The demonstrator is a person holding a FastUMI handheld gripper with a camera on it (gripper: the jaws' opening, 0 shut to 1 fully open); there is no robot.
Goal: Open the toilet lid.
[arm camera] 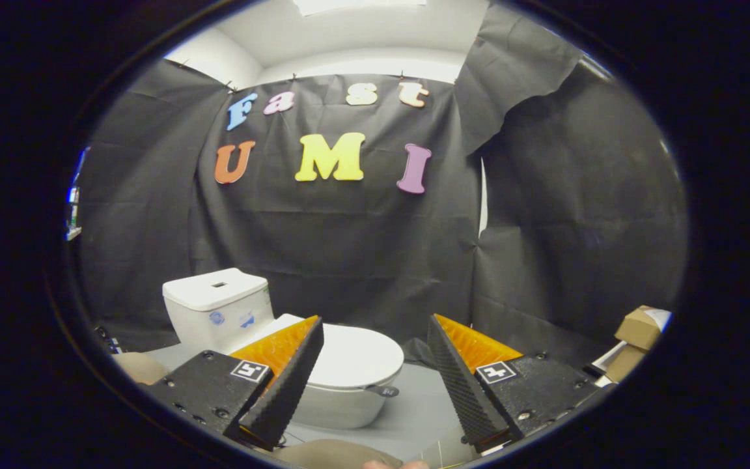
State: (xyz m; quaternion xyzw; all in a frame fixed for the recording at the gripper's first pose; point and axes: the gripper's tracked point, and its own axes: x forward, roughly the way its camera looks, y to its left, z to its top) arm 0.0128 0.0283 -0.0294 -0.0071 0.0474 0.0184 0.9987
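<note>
We held the gripper (375, 339) with fingers spread wide, gripping nothing. The toilet (323, 384) stood beyond them toward eleven o'clock, its lid (355, 358) down; cardboard boxes (635, 339) lay at three o'clock.

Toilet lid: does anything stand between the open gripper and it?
Nothing visible does. The gripper is open, fingers apart, touching nothing. The closed toilet lid lies beyond them, partly behind the left finger, with bare floor ahead. The cardboard box sits well off right.
</note>
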